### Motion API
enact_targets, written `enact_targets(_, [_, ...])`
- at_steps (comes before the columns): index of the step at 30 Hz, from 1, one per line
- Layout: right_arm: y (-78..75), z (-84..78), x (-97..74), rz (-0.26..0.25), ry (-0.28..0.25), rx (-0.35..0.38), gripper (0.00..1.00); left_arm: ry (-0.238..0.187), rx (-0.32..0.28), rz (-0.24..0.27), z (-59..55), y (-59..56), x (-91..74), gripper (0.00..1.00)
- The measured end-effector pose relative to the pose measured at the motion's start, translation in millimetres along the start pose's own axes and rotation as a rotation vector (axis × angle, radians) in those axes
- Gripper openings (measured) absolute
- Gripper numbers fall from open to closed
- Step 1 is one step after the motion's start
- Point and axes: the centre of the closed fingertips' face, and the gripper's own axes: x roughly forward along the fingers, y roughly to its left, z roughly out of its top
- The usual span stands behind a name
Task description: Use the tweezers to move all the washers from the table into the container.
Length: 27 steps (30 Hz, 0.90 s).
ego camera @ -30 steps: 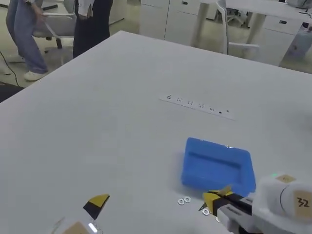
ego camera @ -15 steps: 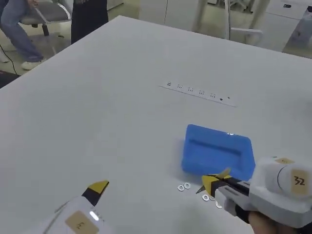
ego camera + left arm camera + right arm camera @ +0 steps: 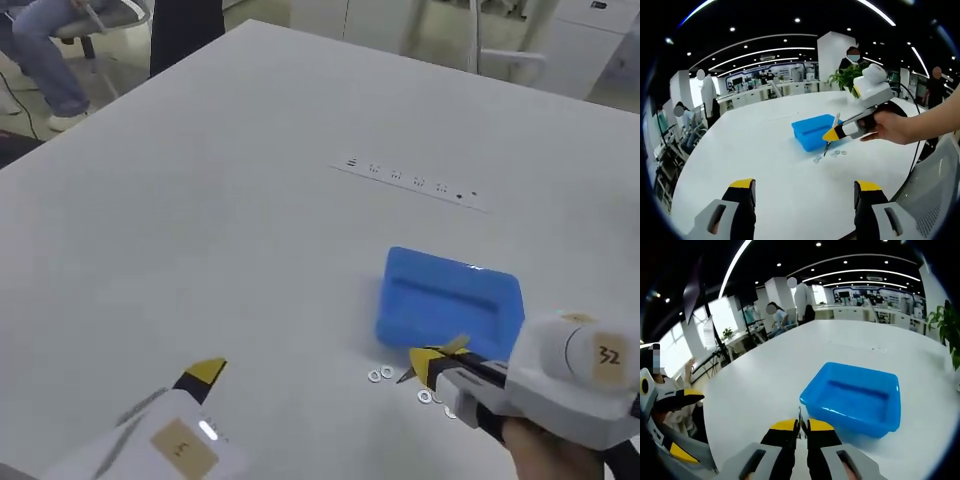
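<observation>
Several small metal washers (image 3: pixel 380 374) lie on the white table just in front of the blue container (image 3: pixel 450 305). My right gripper (image 3: pixel 437 360) is shut on thin tweezers (image 3: pixel 405 375), whose tip hovers close to the washers, beside the container's near wall. In the left gripper view the right gripper (image 3: pixel 850 130) points the tweezers (image 3: pixel 829 142) down at the washers (image 3: pixel 837 152). The right gripper view shows the jaws closed on the tweezers (image 3: pixel 800 421), with the container (image 3: pixel 855 400) just ahead. My left gripper (image 3: pixel 175 392) is open and holds nothing, low at the left.
A strip of small markings (image 3: pixel 410 185) runs across the table (image 3: pixel 200 200) beyond the container. Chairs and people stand past the far edge. A potted plant (image 3: pixel 847 77) stands behind the right gripper in the left gripper view.
The head camera has tilted, so the table sits higher in view. The tweezers' tip has edged a little closer to the pair of washers. More of the left gripper shows.
</observation>
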Motion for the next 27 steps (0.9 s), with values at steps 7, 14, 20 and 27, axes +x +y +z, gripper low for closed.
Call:
enact_targets(7, [-4.3,0.3,9.2,-0.03,-0.01,-0.003,0.04,0.006,0.009,0.004,-1.2,0.4,0.8,0.82])
enact_targets(14, [-6.8,-1.9,14.0,-0.054,-0.012,-0.008,0.04,0.02,0.02,-0.001,-3.8,-1.1,1.8,0.81])
enact_targets(20, [-8.0,-4.3,15.9,-0.069,0.0,-0.037,0.04,0.021,0.022,0.003,-4.0,-0.5,1.8,0.81])
enact_targets(27, [-8.5,-3.4,17.2,-0.087,0.002,-0.078,0.04,0.02,0.029,0.007,-4.0,0.2,1.8,0.81])
